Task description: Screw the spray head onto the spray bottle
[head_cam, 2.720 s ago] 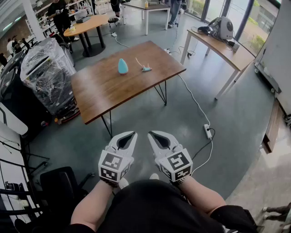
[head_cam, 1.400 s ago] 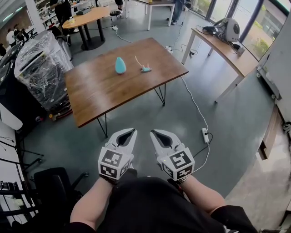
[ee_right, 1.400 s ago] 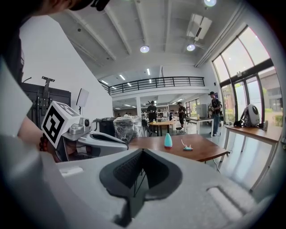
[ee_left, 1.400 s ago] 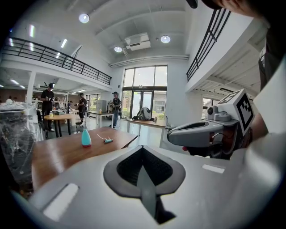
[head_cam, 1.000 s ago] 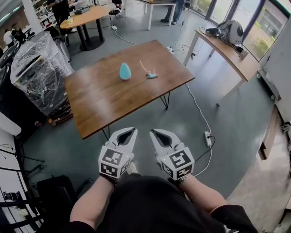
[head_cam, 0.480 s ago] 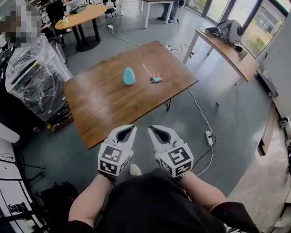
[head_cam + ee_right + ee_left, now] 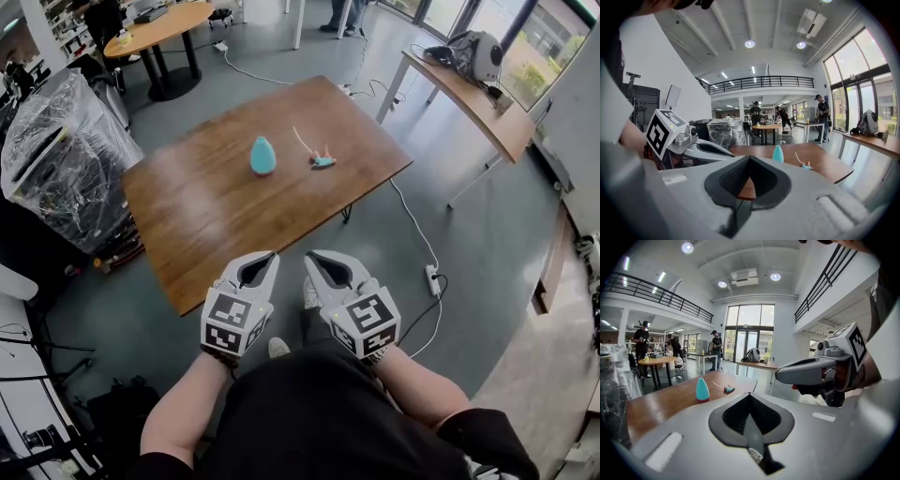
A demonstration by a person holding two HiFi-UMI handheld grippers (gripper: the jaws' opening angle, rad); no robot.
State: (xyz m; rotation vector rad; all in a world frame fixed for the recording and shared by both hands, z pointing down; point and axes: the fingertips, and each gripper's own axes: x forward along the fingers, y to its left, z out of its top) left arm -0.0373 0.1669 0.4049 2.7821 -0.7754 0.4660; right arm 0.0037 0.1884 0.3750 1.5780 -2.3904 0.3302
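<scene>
Both tongs are closed with nothing in them. The left gripper (image 7: 274, 254) has its jaws pressed together along their whole length, and its own view shows only the dark hollow behind the tips, with no object inside. The right gripper (image 7: 308, 254) is the same: jaws together, hollow bare. They hang side by side, close but apart, over the near edge of the wooden table (image 7: 197, 225), and neither touches the table or anything on it.

The teal spray bottle (image 7: 262, 156) stands upright near the middle of the table, somewhat toward its far edge. The spray head (image 7: 321, 160) lies just beside the bottle, on the side of the right-hand corner, separate from it, with its thin pale tube pointing toward the far edge.

The spray head is too small to make out its trigger or thread. The grippers cover part of the table's near edge, and the person's dark clothing (image 7: 300, 412) hides the floor below them. A plastic-wrapped stack (image 7: 56, 150) off the table's left corner is cut off by the frame
</scene>
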